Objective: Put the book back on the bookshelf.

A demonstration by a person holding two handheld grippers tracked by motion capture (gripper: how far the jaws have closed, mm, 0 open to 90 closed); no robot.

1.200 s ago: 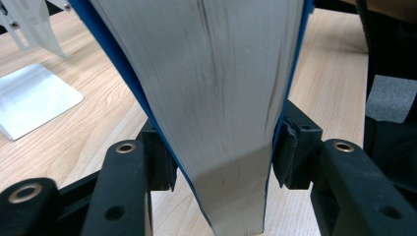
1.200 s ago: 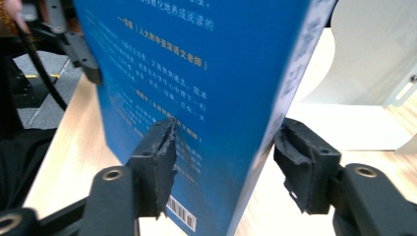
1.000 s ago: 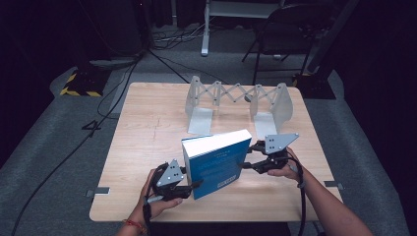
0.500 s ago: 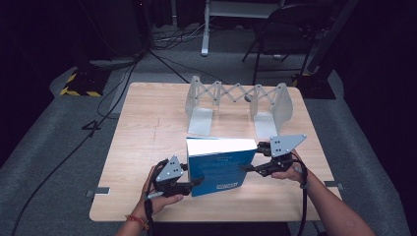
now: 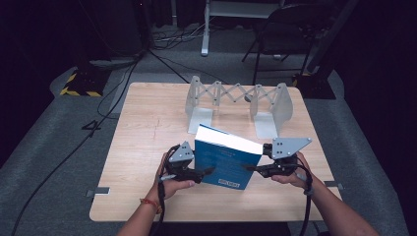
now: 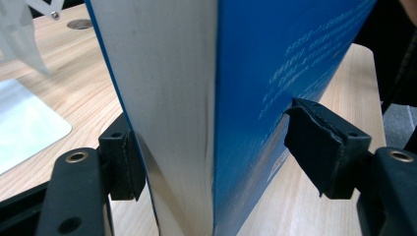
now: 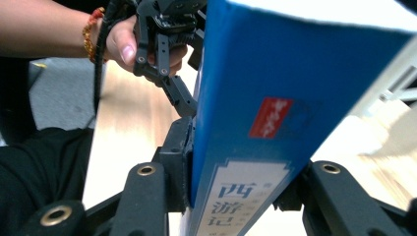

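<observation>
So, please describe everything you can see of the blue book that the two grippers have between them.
The blue book is thick, with a glossy blue cover, white print, white page edges and a red mark on its spine above a pale label. It stands tilted on the wooden table, in front of the grey folding bookend rack. The right gripper clamps its spine end. The left gripper straddles the page-edge side: one pad touches, the other stands off, the jaws having just been opening.

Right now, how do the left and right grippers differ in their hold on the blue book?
The left gripper straddles the thick blue paperback book at its white page edge, one pad clear of the cover; its jaws have just been opening. The right gripper clamps the spine end, pads pressing; its jaws have just been closing. Both are black and hand-held.
</observation>
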